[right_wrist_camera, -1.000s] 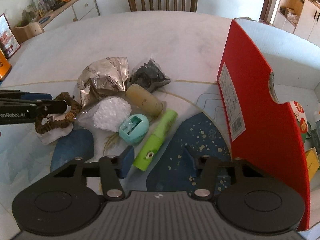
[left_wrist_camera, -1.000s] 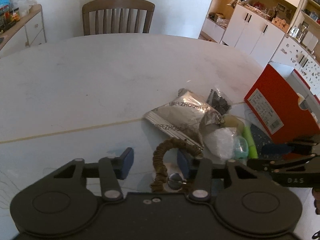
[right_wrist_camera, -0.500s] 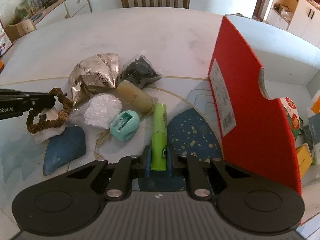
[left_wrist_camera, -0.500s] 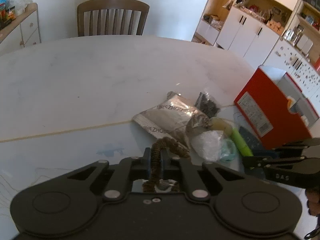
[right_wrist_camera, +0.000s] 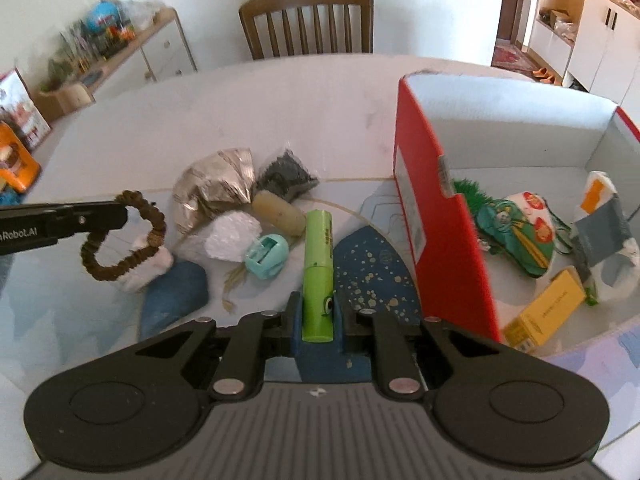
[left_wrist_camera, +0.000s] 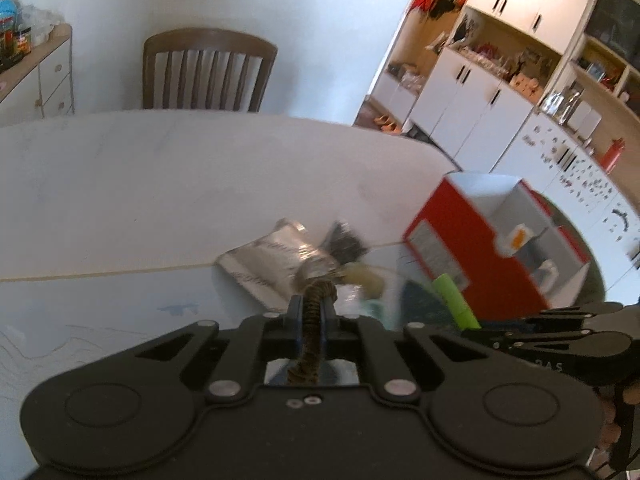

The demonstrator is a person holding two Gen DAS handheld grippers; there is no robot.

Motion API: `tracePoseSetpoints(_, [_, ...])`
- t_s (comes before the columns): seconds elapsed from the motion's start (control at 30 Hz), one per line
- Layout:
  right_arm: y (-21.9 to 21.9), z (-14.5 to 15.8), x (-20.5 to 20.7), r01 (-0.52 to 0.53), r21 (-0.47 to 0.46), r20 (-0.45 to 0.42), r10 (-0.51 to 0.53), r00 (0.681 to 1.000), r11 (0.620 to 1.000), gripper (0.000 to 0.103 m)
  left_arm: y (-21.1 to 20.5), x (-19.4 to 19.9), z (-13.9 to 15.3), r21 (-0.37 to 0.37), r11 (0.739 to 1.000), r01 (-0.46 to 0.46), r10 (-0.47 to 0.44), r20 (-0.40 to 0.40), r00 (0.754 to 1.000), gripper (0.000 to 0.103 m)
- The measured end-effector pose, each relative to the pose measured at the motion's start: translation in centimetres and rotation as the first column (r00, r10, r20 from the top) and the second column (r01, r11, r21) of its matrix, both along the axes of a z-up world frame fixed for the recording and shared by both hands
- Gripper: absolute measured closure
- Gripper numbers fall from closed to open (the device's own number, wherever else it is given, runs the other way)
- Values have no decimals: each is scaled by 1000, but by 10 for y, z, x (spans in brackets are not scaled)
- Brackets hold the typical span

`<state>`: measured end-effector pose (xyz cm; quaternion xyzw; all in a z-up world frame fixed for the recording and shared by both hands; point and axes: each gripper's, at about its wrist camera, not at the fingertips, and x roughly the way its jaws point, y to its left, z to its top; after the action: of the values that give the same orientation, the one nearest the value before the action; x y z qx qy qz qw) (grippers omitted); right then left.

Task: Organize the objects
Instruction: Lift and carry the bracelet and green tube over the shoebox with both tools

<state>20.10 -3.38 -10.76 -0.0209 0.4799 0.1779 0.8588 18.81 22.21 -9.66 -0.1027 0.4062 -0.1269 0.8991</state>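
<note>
My left gripper [left_wrist_camera: 313, 312] is shut on a brown bead bracelet [left_wrist_camera: 314, 328], which hangs in a loop [right_wrist_camera: 120, 240] above the table in the right wrist view. My right gripper [right_wrist_camera: 317, 320] is shut on a green tube [right_wrist_camera: 318, 276], lifted and pointing forward. Below lie a silver foil bag [right_wrist_camera: 216, 188], a dark bag [right_wrist_camera: 286, 174], a tan roll [right_wrist_camera: 280, 212], a white plastic bag [right_wrist_camera: 232, 236] and a teal round case [right_wrist_camera: 267, 256]. The red open box [right_wrist_camera: 436, 216] stands to the right, holding a printed pouch [right_wrist_camera: 520, 232] and a yellow box [right_wrist_camera: 544, 312].
A white round table [right_wrist_camera: 280, 100] carries everything. A wooden chair [right_wrist_camera: 308, 20] stands at its far side. A sideboard with clutter [right_wrist_camera: 100, 48] is at the left, white cabinets [left_wrist_camera: 500, 92] at the right. A person's hand [left_wrist_camera: 624, 400] holds the right gripper.
Both grippers went from open to shut: left on the bracelet, right on the green tube. Both have since lifted their items off the table, and the views tilt toward the red box.
</note>
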Motion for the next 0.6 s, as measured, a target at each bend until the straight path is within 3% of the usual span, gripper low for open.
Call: tracePoseSetpoints(0.6, [-59,65,-42,-21,69,62,17,998,997,88,-77,-39,58,-57,991,124,-119,89,989,97])
